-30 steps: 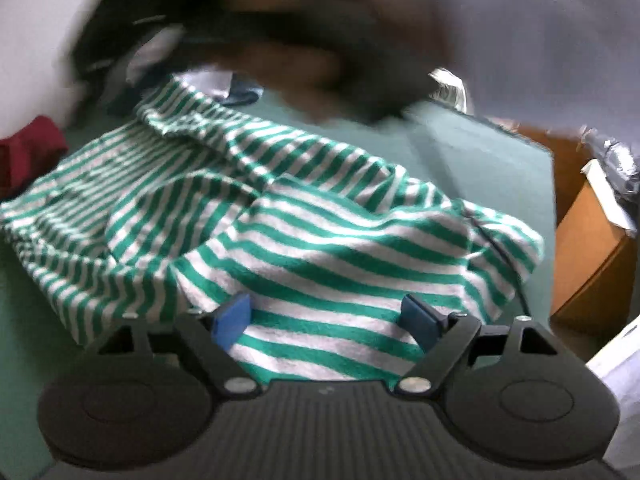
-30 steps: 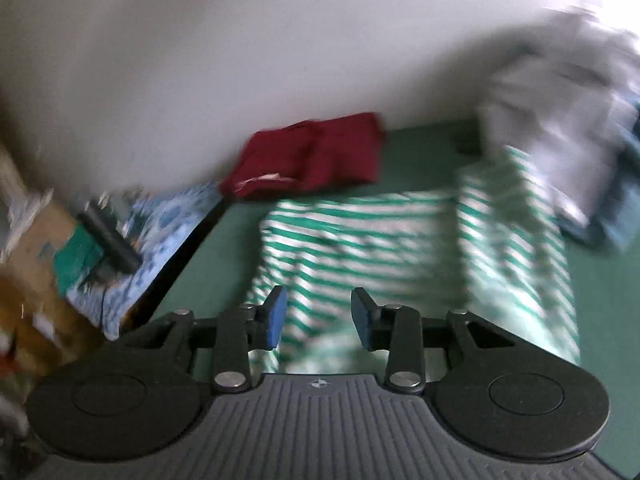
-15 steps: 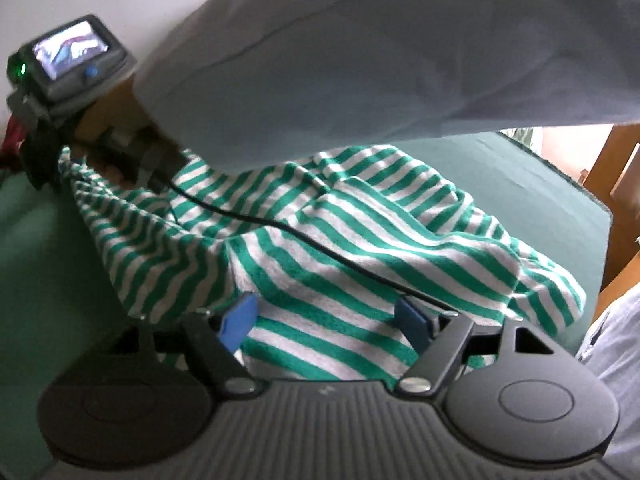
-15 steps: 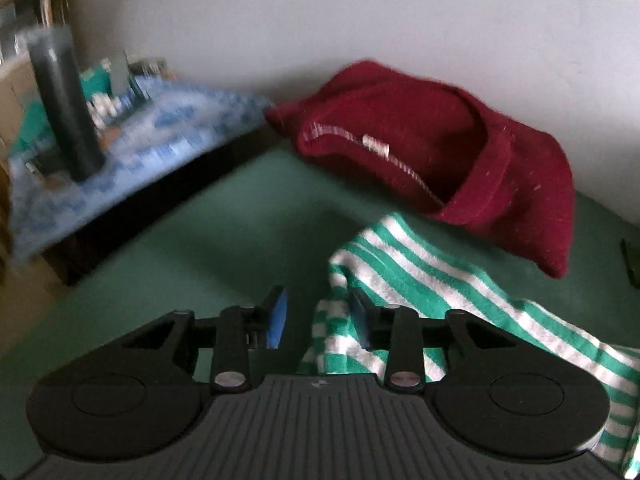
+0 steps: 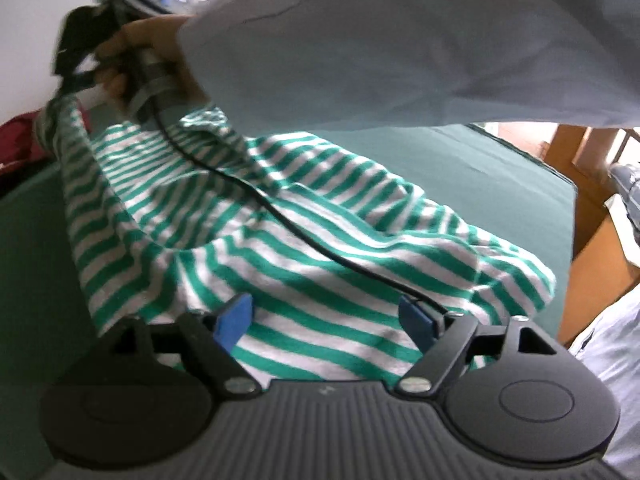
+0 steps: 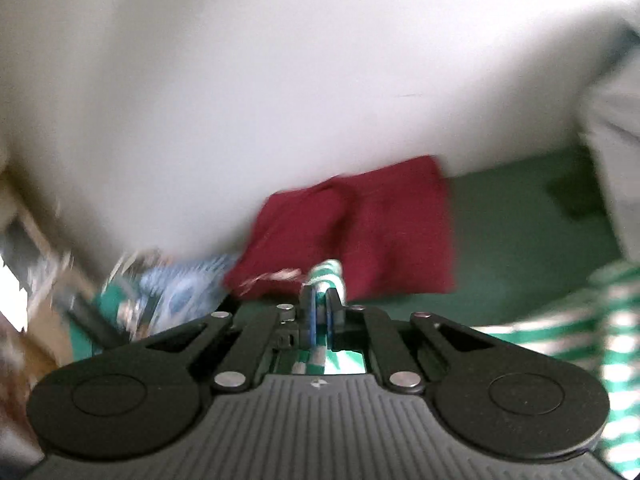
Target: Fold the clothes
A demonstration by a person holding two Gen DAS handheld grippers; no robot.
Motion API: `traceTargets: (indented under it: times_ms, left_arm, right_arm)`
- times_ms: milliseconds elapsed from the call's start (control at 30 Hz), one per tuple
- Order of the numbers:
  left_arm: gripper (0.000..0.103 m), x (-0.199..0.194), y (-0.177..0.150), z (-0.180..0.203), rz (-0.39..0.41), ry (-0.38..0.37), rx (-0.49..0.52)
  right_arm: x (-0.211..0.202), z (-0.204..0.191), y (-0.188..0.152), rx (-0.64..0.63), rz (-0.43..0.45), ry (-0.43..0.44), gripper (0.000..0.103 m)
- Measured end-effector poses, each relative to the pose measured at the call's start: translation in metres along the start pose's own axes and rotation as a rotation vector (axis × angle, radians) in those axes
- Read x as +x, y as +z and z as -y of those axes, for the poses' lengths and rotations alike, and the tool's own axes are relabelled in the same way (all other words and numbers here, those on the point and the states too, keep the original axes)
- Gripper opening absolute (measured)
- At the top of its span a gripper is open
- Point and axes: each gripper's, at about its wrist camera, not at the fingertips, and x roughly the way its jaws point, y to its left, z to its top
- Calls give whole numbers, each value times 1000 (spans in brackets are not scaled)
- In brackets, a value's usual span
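Shirt [image 6: 325, 270] pinched — right tongs [image 6: 320, 308].

The striped shirt [image 5: 304, 240] is showing as soft, matt knit cloth, wrinkling ahead of the left gripper [image 5: 328, 320], whose matt black plastic body is carrying smooth blue pads [image 5: 234, 316] and shiny metal screws [image 5: 415, 384]. Beyond the right gripper [image 6: 320, 314], a red garment [image 6: 372, 236] is looking like thick, matt cloth lying on a dull green cover [image 6: 512, 232], also cloth.

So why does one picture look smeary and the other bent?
Right wrist view: motion blur smears the red garment and wall, while the right gripper, shut on the striped shirt, stays sharp. Left wrist view: fisheye curves the edges; the sleeve is soft, the left gripper crisp.
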Motion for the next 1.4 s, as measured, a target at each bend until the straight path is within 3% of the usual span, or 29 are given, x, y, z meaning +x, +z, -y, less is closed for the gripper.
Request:
traceTargets:
  times_ms: [167,300,367,433,467,567,700,800,967,1067,1167,1400]
  left_arm:
    - [86,1,1,5,-10,-22,34]
    - [82,-2,7,6,2,-38,43]
    - [83,-10,17,0,36,-44,22]
    - [85,-18,27,-6,69,-49,2]
    - [85,-19,29,-8,79,-37,-1]
    - [84,-13,28,-15,50,3,-18]
    - [84,-19,17,-27,32,35,-50]
    - [84,-25,10,-35,16,38,-88]
    - [85,-24,7,-43,-28,11,-89]
    - [86,-15,9,-41,-58,-28,-59]
    - [86,-9,9,-39,-87,-40,-38]
    - [89,-25,5,-25,-97,-53,2]
  right_arm:
    - [-18,74,-16,213,-27,-105,7]
    - [-29,90,-33,247,-34,-148,9]
    - [-33,87,-33,247,-30,-119,17]
    - [-40,77,-28,218,5,-123,44]
    - [-43,71,-25,204,23,-126,46]
    - [-65,58,-26,157,-7,-52,46]
    - [-117,45,-47,16,-162,47,46]
    - [-169,42,-78,-64,-279,61,46]
    - [-237,43,-138,-50,-404,-17,46]
    - [-248,30,-167,-70,-393,-28,48]
    - [-251,20,-180,-83,-319,-103,53]
    - [-280,12,-182,-56,-269,-19,49]
